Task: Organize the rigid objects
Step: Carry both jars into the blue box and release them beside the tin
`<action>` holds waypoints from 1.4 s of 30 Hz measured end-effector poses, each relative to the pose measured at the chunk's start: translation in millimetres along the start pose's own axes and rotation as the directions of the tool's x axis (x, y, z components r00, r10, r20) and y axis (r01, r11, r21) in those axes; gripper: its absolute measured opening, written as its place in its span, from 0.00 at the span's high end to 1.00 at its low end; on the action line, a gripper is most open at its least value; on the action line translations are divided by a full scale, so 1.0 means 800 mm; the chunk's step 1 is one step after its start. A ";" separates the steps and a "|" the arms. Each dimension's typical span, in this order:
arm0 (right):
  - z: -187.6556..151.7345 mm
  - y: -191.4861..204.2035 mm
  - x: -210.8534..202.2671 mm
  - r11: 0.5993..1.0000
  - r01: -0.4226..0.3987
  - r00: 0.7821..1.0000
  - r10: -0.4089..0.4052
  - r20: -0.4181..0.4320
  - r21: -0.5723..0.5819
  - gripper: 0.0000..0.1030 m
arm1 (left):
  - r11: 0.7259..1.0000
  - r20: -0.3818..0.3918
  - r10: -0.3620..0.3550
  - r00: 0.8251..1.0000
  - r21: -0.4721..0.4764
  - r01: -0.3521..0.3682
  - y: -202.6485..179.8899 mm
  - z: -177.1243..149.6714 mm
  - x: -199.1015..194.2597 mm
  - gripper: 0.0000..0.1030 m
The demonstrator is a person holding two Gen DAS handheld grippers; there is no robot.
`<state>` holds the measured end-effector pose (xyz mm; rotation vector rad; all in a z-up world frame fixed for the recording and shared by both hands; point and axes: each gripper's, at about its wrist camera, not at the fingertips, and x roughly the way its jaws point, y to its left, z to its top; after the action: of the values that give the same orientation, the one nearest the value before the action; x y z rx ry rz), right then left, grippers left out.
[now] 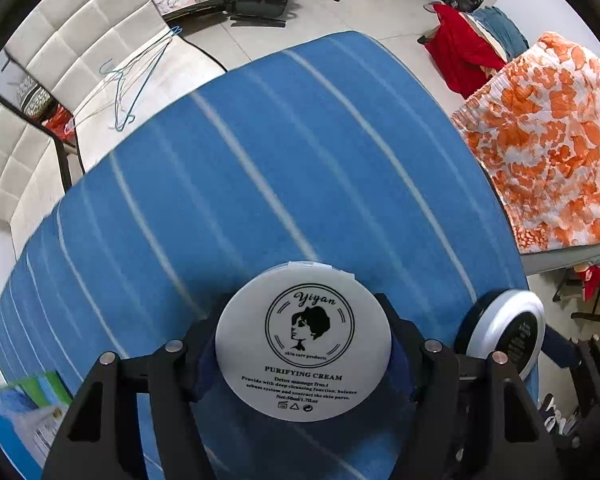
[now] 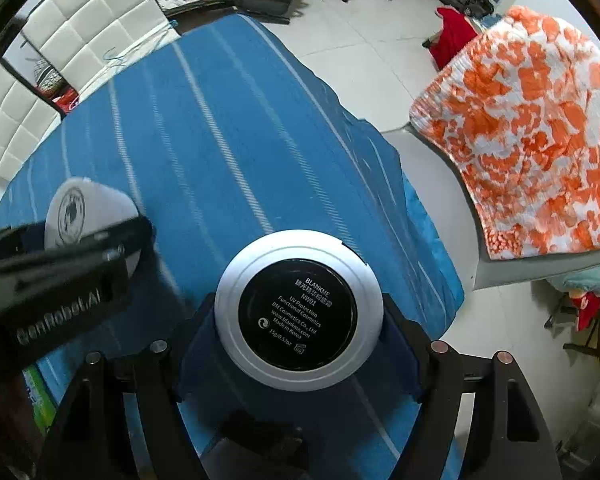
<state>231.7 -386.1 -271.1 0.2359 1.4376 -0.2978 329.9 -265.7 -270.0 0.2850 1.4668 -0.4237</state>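
Two round cosmetic tins sit gripped above the blue striped cloth. Left gripper is clamped on the white cream jar, its pads pressed to both sides. Right gripper is clamped on the black-and-silver compact, just to the right of the jar. An orange floral blanket lies beyond the cloth's right edge; a green-and-blue packet lies at its near left corner.

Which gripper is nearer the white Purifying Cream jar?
Left. The left gripper straddles the white cream jar; the right gripper sits beside it, around the black compact.
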 end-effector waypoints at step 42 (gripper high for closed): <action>-0.281 0.321 -0.348 0.878 -0.201 0.910 0.332 0.249 -0.434 0.25 | 0.891 0.372 0.217 0.903 -0.454 -0.028 0.238 -0.415 -0.366 0.36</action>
<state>79.4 -52.7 -26.9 0.0464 1.0968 0.1884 102.2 79.6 -22.9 -0.0756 1.0761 -0.0290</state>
